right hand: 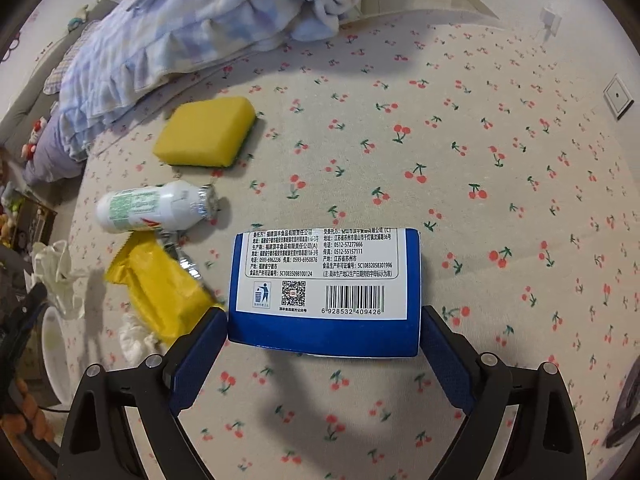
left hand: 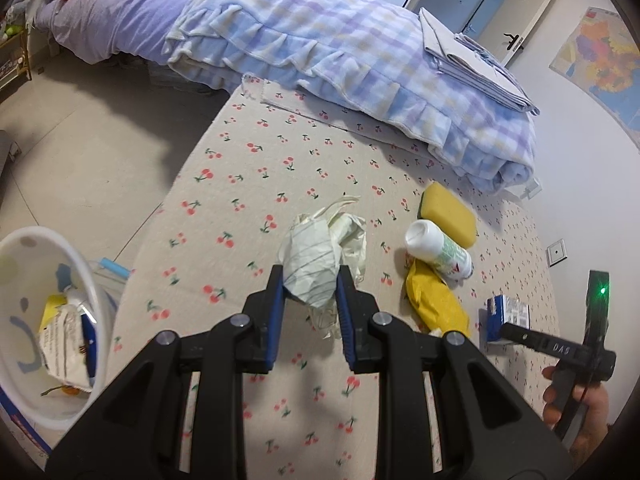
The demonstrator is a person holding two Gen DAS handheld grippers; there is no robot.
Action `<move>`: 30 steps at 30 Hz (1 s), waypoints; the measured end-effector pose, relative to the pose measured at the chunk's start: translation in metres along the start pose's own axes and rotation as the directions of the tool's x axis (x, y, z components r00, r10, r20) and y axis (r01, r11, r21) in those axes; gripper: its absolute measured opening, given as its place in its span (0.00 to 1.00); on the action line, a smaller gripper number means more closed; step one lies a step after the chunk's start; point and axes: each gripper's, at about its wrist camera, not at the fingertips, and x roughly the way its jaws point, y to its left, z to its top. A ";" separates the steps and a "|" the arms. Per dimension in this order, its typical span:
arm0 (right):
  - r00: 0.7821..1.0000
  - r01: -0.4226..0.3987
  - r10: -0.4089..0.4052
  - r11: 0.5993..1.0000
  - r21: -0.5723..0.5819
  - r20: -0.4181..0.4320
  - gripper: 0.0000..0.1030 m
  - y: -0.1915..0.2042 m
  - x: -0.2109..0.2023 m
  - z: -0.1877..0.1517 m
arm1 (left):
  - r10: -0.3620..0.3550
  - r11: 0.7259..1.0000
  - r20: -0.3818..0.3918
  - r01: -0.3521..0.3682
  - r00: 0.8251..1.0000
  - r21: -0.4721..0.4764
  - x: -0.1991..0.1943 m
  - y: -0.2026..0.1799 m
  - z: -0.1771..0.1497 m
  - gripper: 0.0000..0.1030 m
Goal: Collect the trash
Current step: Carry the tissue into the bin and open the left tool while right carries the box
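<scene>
Your white bin (left hand: 52,320) sits at the far left on the floor beside the bed, cut off by the frame edge; inside you can make out one crumpled white wrapper, something yellow and something blue, the rest hidden. Your left gripper (left hand: 310,292) is closed narrow on one crumpled paper wad (left hand: 316,268), held above the cherry-print bed sheet (left hand: 248,184). Right of it lie one yellow packet (left hand: 436,300), one white bottle (left hand: 438,250) on its side and one yellow sponge (left hand: 448,212). Your right gripper (right hand: 324,340) has its blue pads against both sides of one blue box (right hand: 324,292), barcode side up; its underside is hidden. One plaid blanket (left hand: 340,52) is bunched behind.
</scene>
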 end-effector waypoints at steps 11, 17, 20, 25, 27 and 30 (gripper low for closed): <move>0.997 -0.068 0.071 0.994 -0.087 0.030 0.93 0.054 -0.031 -0.017 | 0.034 0.998 0.040 -0.036 0.999 0.051 -0.041 0.017 -0.015 0.26; 0.995 -0.088 0.096 0.983 -0.162 0.037 0.93 0.099 -0.034 -0.028 | 0.075 0.996 0.069 -0.078 0.995 0.046 -0.064 0.044 -0.022 0.26; 0.993 -0.102 0.110 0.975 -0.198 0.031 0.93 0.126 -0.032 -0.032 | 0.101 0.994 0.078 -0.103 0.992 0.029 -0.075 0.063 -0.026 0.26; 0.991 -0.125 0.132 0.955 -0.269 0.010 0.93 0.174 -0.025 -0.044 | 0.144 0.989 0.082 -0.142 0.986 -0.029 -0.093 0.103 -0.032 0.26; 0.990 -0.133 0.139 0.947 -0.291 0.000 0.93 0.191 -0.022 -0.049 | 0.160 0.986 0.085 -0.156 0.983 -0.053 -0.099 0.119 -0.035 0.26; 0.989 -0.144 0.147 0.934 -0.326 -0.014 0.93 0.216 -0.016 -0.057 | 0.180 0.982 0.086 -0.173 0.980 -0.082 -0.107 0.138 -0.039 0.26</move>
